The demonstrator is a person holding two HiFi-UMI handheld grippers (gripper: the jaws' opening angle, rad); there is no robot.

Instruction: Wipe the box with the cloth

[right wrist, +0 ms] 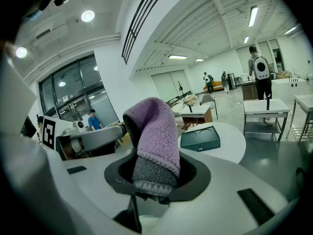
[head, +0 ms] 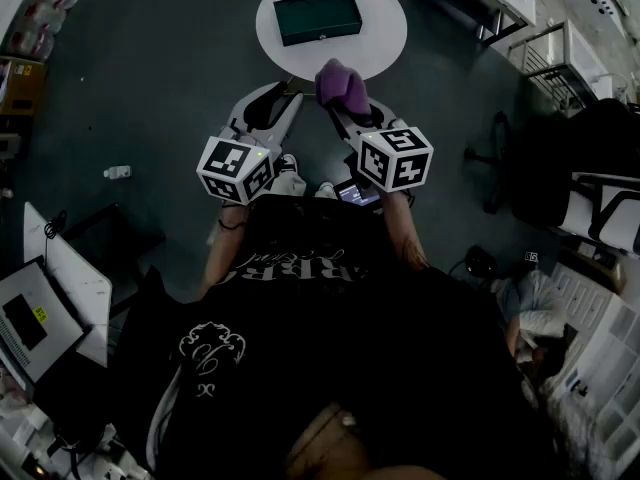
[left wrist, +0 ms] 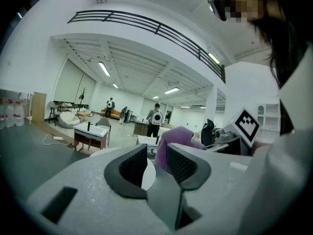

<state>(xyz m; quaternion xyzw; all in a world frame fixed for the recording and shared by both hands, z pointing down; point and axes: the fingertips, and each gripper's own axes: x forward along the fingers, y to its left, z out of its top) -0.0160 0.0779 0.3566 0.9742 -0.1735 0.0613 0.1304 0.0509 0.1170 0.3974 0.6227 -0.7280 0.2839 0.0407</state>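
Dark floor point(head: 150, 68) spreads open to the left of a round white table point(head: 385, 43), while an office chair point(head: 520, 178) and a metal rack point(head: 560, 58) crowd the right side.

The right gripper point(right wrist: 156, 175) is clenched on a purple cloth point(right wrist: 154, 131). The cloth stands up from between the jaws and folds over at its top, with a grey patch low down at the pads. The left gripper point(left wrist: 155, 163) is released: its jaws stand apart with nothing between them, and the cloth shows beyond them. In the head view both grippers sit side by side just short of the table. The cloth is at the table's near rim, and I cannot tell whether it touches the rim.

A dark green box point(head: 317, 17) lies flat and closed toward the table's left-centre, well apart from the cloth. Its long axis runs across the view, left to right, with the right end tilted slightly away. A small pale latch sits on its near long side. Bare tabletop rings the box, widest on the right and along the near edge.
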